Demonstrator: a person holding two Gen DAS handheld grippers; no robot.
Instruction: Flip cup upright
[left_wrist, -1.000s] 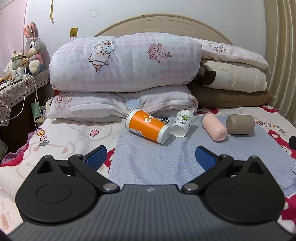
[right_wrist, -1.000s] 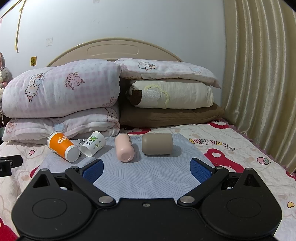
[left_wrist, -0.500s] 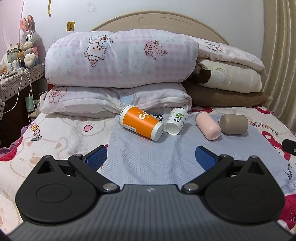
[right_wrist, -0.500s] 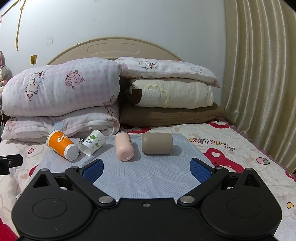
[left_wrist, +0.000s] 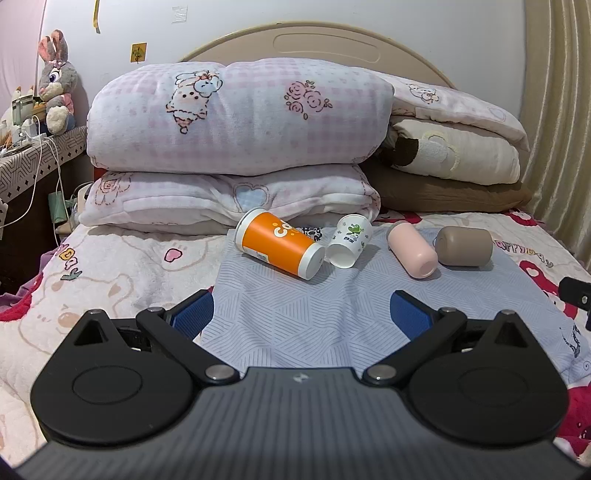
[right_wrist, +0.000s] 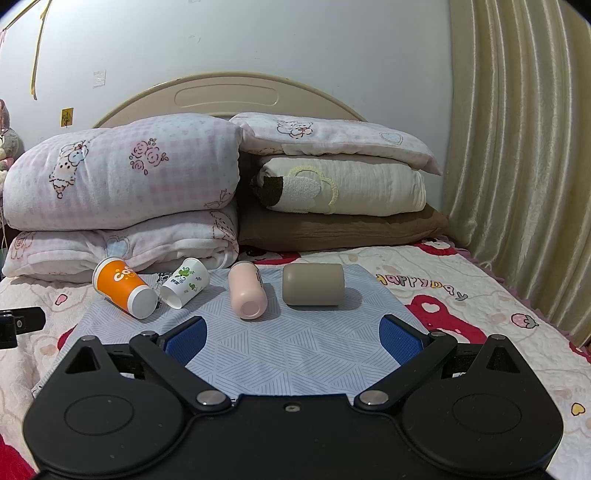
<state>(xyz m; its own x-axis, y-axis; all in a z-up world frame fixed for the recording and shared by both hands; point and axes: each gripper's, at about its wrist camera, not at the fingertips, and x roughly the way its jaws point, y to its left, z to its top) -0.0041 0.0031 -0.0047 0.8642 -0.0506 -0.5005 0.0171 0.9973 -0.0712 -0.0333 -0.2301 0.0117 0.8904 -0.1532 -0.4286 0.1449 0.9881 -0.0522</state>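
Observation:
Several cups lie on their sides on a grey-blue patterned mat (left_wrist: 303, 317) on the bed: an orange paper cup (left_wrist: 277, 246), a small white cup with green print (left_wrist: 350, 240), a pink cup (left_wrist: 412, 251) and a tan cup (left_wrist: 465, 246). They also show in the right wrist view: orange cup (right_wrist: 123, 288), white cup (right_wrist: 184, 282), pink cup (right_wrist: 246, 293), tan cup (right_wrist: 313, 284). My left gripper (left_wrist: 301, 314) is open and empty, short of the orange cup. My right gripper (right_wrist: 291, 338) is open and empty, short of the pink and tan cups.
Folded quilts and pillows (left_wrist: 236, 122) are stacked against the headboard behind the cups. A bedside table with a plush rabbit (left_wrist: 55, 81) and cables stands at the left. A curtain (right_wrist: 517, 147) hangs at the right. The other gripper's tip shows at the left edge (right_wrist: 18, 325).
The left view has shifted and the cups now sit slightly more central and nearer. The right view has barely moved. Both grippers stay open; no cup has moved.

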